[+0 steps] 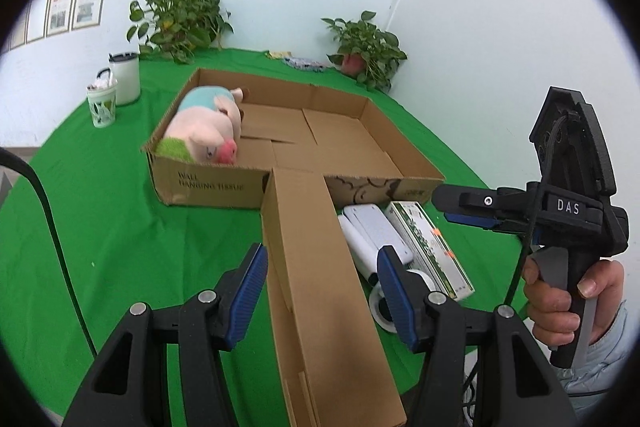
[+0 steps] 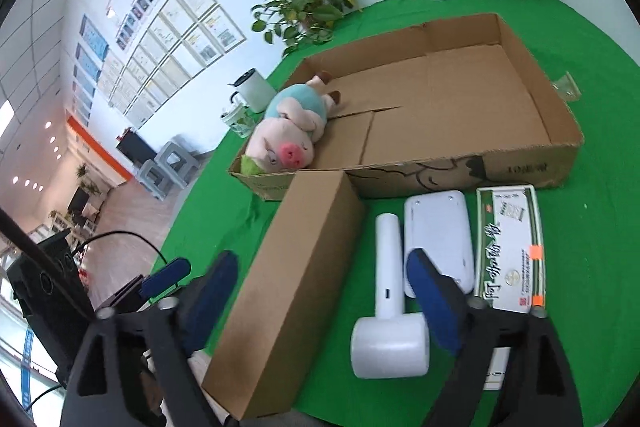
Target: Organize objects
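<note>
A shallow open cardboard tray (image 1: pixel 416 169) (image 2: pixel 560 123) sits on the green table with a pink plush pig (image 1: pixel 206 125) (image 2: pixel 290 135) in its left end. A long brown carton (image 1: pixel 320 279) (image 2: pixel 296 287) lies in front of it. Right of the carton lie a white hair dryer (image 2: pixel 390 307) (image 1: pixel 360 247), a flat white device (image 2: pixel 438 231) (image 1: pixel 380 227) and a green-and-white box (image 2: pixel 510 247) (image 1: pixel 434 247). My left gripper (image 1: pixel 322 291) is open, its fingers on either side of the carton above it. My right gripper (image 2: pixel 324 303) (image 1: pixel 460 205) is open over the carton and dryer.
A white mug (image 1: pixel 126 77) (image 2: pixel 254 89) and a patterned cup (image 1: pixel 102 105) stand at the table's left. Two potted plants (image 1: pixel 178 23) (image 1: pixel 366 49) stand at the back by the wall. A clear plastic piece (image 2: pixel 566 87) lies right of the tray. A black cable (image 1: pixel 52 227) hangs left.
</note>
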The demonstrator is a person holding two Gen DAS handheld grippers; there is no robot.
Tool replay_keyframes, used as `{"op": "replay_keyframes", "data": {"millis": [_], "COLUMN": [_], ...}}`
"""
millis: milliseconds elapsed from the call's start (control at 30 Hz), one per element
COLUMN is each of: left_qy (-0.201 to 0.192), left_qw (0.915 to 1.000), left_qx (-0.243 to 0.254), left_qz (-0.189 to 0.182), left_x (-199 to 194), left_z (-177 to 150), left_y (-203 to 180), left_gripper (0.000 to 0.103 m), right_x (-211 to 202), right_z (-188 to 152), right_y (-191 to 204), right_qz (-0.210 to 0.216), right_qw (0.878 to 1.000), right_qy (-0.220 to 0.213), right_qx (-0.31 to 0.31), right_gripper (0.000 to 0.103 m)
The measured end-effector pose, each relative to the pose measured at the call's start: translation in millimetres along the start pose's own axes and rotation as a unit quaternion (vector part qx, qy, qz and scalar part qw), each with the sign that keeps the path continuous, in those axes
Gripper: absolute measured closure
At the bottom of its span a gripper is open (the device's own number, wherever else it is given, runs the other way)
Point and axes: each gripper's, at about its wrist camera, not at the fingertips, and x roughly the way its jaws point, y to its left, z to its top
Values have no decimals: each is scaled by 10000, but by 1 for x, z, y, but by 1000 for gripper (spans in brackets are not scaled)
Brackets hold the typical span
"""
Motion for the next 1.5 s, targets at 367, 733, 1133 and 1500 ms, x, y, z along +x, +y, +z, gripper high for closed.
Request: {"op": "replay_keyframes", "data": {"millis": [367, 733, 1133, 1500], "left_qy": [405, 526, 344, 575], "left_qw": [9981, 9936, 9975, 9917], "left_qx": [-74, 356, -403, 95], "left_qz": [-463, -932, -462, -1146], "left_x": [17, 26, 17, 37], "left_z": [-28, -29, -21, -30], "left_y": [-1, -45, 8, -28], "left_gripper": [58, 61, 59, 60], "right_x": [21, 23, 44, 55], "right_z": [-23, -16, -27, -21], "right_y": [-1, -22, -25, -18], "right_qz": [47, 381, 543, 507], "right_qw": [9992, 9987, 9962, 9964], "right_qy": [310, 316, 660, 683], "right_qx": [-239, 126, 137, 30], "right_gripper": [13, 13, 13, 13]}}
